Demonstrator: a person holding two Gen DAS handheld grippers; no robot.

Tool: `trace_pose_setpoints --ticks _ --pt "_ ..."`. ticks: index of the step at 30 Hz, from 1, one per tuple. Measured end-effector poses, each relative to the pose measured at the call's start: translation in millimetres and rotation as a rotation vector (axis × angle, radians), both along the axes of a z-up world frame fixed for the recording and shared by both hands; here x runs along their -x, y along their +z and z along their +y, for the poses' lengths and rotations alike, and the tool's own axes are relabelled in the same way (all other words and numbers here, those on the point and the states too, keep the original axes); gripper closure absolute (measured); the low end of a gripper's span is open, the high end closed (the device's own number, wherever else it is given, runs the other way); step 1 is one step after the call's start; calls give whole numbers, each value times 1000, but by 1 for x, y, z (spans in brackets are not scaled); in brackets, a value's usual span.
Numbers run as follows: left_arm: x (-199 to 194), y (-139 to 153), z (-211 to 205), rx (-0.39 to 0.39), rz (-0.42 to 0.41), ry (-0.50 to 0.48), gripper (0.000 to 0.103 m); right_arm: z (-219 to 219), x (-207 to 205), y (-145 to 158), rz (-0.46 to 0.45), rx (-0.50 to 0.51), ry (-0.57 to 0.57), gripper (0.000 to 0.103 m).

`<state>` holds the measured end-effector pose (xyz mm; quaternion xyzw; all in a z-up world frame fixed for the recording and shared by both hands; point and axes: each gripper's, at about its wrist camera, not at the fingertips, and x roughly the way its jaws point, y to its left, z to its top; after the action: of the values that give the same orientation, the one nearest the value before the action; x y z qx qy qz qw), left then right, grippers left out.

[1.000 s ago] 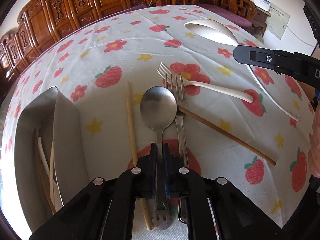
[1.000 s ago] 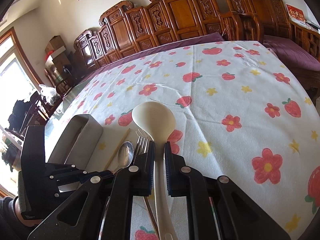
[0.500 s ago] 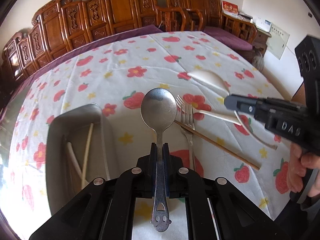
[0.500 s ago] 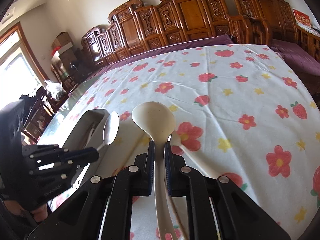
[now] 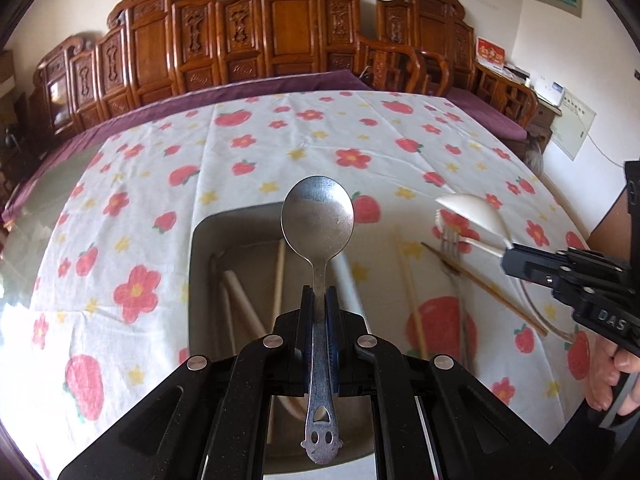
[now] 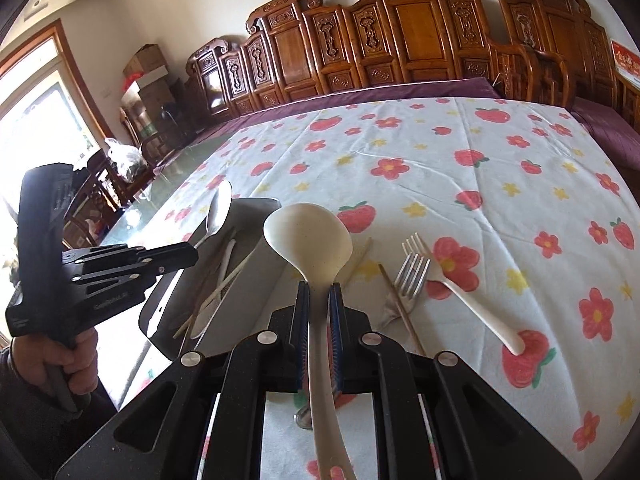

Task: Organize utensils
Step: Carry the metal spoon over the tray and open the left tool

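Observation:
My left gripper (image 5: pixel 319 294) is shut on the handle of a metal spoon (image 5: pixel 318 220), held above the grey utensil box (image 5: pixel 208 240) that holds chopsticks and pale utensils. My right gripper (image 6: pixel 319 290) is shut on the handle of a cream ladle (image 6: pixel 308 240), raised over the cloth just right of the grey utensil box (image 6: pixel 256 204). On the cloth lie a metal fork (image 6: pixel 412 276), a cream plastic fork (image 6: pixel 472 300), a brown chopstick (image 6: pixel 400 308) and a pale chopstick (image 6: pixel 358 258). The left gripper (image 6: pixel 192 252) shows with its spoon (image 6: pixel 218 212) in the right wrist view.
The table wears a white cloth (image 5: pixel 320 136) printed with strawberries and flowers. Carved wooden chairs (image 5: pixel 280 36) line its far edge. A person's hand (image 6: pixel 60 364) holds the left gripper's handle; another hand (image 5: pixel 616 368) holds the right one.
The left gripper lifted the metal spoon off the cloth and carried it left, over the grey box. The right gripper moved left with the ladle, closer to the box.

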<state>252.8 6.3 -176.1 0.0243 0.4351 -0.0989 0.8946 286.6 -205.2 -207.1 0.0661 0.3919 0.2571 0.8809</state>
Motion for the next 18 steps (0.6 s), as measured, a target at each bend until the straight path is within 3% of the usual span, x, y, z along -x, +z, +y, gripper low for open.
trace_pose_setpoints --ticks 9,13,18 --pt "-17 -37 28 9 89 50 98 28 6 11 6 -4 9 91" --pt "-19 -38 35 35 99 57 97 42 8 19 4 10 16 91" --pt "-13 -22 42 32 46 67 87 54 8 28 6 18 15 91"
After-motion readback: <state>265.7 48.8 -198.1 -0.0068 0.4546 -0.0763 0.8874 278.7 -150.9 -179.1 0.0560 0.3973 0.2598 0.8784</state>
